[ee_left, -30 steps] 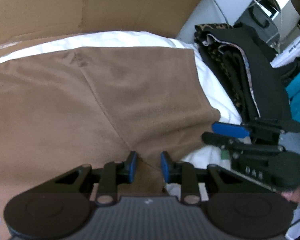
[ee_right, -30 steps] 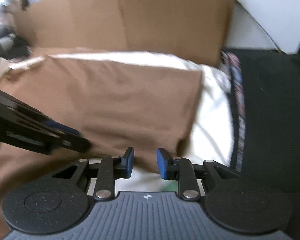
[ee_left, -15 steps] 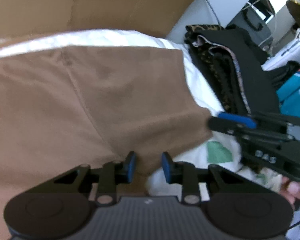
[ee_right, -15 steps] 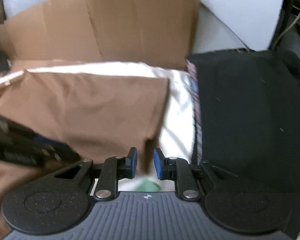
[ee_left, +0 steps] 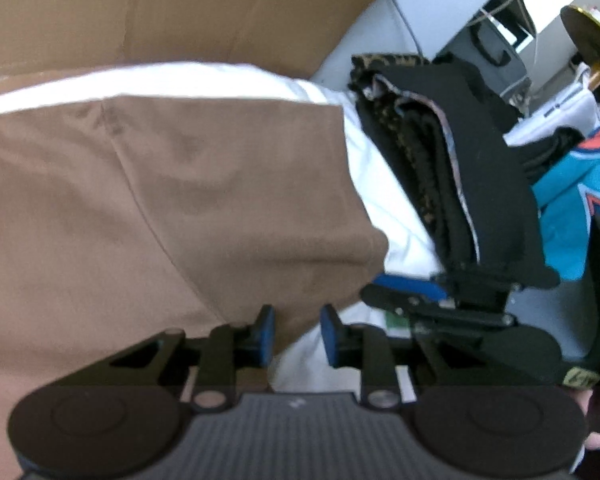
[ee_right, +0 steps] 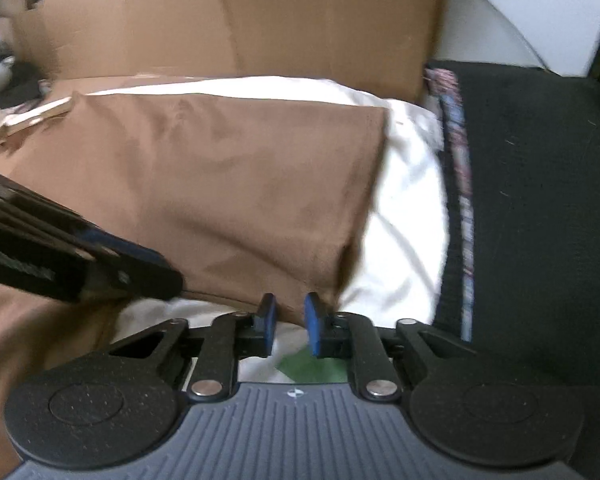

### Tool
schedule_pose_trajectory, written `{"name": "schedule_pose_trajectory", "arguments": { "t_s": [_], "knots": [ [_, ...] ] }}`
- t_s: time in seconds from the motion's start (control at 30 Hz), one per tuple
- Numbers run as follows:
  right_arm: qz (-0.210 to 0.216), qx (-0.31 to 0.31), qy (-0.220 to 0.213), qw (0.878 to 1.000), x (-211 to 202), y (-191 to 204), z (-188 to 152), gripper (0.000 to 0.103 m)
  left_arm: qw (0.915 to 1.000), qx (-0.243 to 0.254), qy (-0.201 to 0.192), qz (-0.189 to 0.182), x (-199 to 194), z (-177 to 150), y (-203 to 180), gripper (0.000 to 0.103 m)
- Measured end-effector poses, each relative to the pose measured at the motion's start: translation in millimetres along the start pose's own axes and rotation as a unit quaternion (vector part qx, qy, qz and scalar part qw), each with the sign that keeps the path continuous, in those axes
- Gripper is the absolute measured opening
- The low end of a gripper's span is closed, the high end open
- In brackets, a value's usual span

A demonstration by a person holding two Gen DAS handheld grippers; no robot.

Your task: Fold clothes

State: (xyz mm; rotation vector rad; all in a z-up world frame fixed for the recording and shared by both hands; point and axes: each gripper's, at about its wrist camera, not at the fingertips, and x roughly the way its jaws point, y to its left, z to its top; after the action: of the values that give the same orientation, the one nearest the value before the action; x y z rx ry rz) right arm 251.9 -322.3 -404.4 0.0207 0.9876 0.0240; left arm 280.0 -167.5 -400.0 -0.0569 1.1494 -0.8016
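Showing no legible writing: brown garment [ee_left: 204, 208], closing tongs [ee_right: 290, 326].

The right gripper [ee_right: 290, 328] is closing, its blue pads nearer each other than a second ago, with the near edge of the brown garment [ee_right: 236, 184] between them. The left gripper [ee_left: 296, 336] is closing too, though less, over the same brown hem. In the left wrist view, the right gripper sits closer in beside the left one than before.
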Motion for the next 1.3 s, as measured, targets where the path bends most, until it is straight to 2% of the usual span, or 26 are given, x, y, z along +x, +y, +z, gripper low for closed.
{"name": "schedule_pose_trajectory", "arguments": {
  "t_s": [0.03,0.17,0.43,0.63,0.73,1.0,1.23,1.3],
  "knots": [
    [-0.002,0.009,0.006,1.0,1,-2,-1,0.012,1.0,-0.002,-0.004,0.003,-4,3,1,0.026],
    [-0.011,0.03,0.015,0.999,-1,-7,-2,0.013,0.9995,-0.01,-0.022,0.019,-20,12,9,0.026],
    [-0.005,0.025,-0.045,0.999,-23,-12,23,0.015,0.9939,-0.058,-0.06,0.072,-51,30,49,0.026],
    [-0.015,0.007,-0.061,0.998,-9,-13,54,0.018,0.9901,-0.067,-0.079,0.094,-59,42,67,0.026],
    [-0.028,0.007,-0.067,0.997,-2,-17,68,0.026,0.9894,-0.067,-0.086,0.096,-57,50,72,0.026],
    [-0.043,-0.017,-0.066,0.997,24,-12,88,0.026,0.9882,-0.057,-0.089,0.111,-29,79,84,0.026],
    [-0.035,-0.024,-0.048,0.998,51,-9,99,0.026,0.9888,-0.052,-0.061,0.126,1,108,95,0.026],
    [-0.035,-0.022,-0.04,0.998,60,-10,101,0.026,0.9888,-0.051,-0.049,0.131,10,113,97,0.022]
  ]
}}
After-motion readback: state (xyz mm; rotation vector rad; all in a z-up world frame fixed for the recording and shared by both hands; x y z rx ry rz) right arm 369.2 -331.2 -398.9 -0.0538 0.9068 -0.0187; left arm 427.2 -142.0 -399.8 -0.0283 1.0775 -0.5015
